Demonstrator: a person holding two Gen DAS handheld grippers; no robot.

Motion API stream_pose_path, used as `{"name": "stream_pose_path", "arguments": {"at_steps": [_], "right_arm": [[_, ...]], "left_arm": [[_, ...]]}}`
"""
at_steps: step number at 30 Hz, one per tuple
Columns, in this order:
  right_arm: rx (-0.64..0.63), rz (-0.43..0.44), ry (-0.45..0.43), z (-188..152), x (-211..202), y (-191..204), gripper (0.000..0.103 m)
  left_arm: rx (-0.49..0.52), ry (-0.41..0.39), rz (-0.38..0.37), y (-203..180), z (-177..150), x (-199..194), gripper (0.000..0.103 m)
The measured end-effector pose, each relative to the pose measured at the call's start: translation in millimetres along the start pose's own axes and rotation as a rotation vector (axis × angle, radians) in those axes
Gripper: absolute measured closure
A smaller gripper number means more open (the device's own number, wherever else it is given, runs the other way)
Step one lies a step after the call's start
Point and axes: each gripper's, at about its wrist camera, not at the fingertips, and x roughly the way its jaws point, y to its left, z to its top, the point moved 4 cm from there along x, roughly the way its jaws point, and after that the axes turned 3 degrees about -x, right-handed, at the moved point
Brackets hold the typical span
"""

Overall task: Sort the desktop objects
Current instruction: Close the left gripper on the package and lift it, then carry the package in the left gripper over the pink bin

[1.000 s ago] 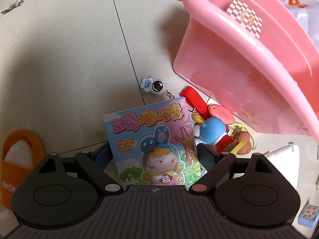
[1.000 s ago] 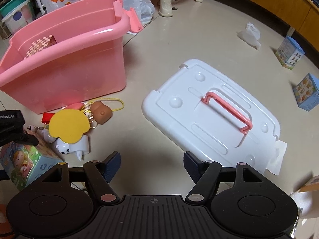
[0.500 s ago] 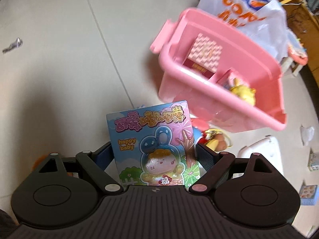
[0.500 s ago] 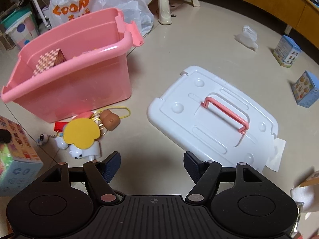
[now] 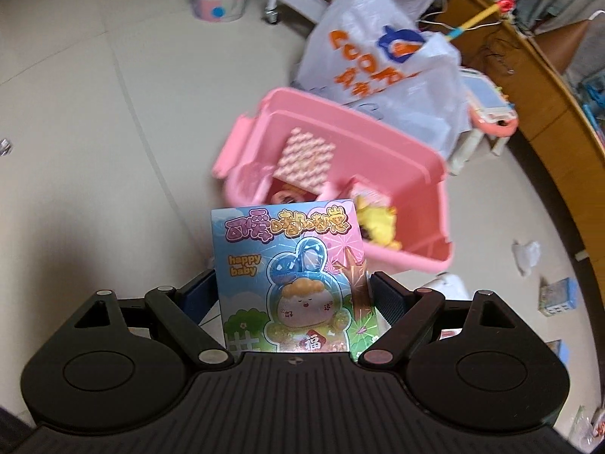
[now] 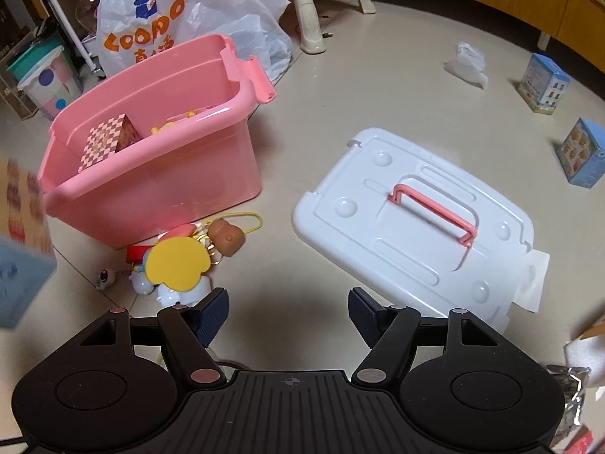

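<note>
The left hand-held gripper (image 5: 293, 295) clamps a toy box (image 5: 291, 280) upright between its pads, the "happy baby" face toward the camera, raised off the floor and tipped forward so the box's top edge overlaps the near rim of the pink bin (image 5: 408, 253). Inside the bin lie a checkered box (image 5: 306, 160) and a yellow plush (image 5: 378, 223). Beyond the bin stands a white bag (image 5: 382, 49). The right hand-held gripper (image 6: 288, 312) hangs over the bare floor (image 6: 378, 87) with its jaws spread wide and nothing between them. Just ahead to its left a heap of keychain toys (image 6: 189, 261) lies against the bin's (image 6: 159, 185) base; ahead to its right a white lid (image 6: 416, 223) lies flat, pink handle (image 6: 431, 212) up. Farther right two blue boxes (image 6: 582, 153) stand well apart from it.
</note>
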Motion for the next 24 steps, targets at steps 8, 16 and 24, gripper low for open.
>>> {"name": "stream_pose_path", "arguments": {"at_steps": [8, 16, 24], "right_arm": [[0.056, 0.008, 0.017, 2, 12, -4, 0.037], [0.120, 0.019, 0.031, 7, 24, -8, 0.037], [0.150, 0.029, 0.039, 11, 36, -6, 0.037]], "left_arm": [[-0.014, -0.037, -0.010, -35, 50, 30, 0.016], [0.020, -0.093, -0.009, -66, 93, 77, 0.016], [0.065, -0.147, -0.023, -80, 98, 123, 0.016]]}}
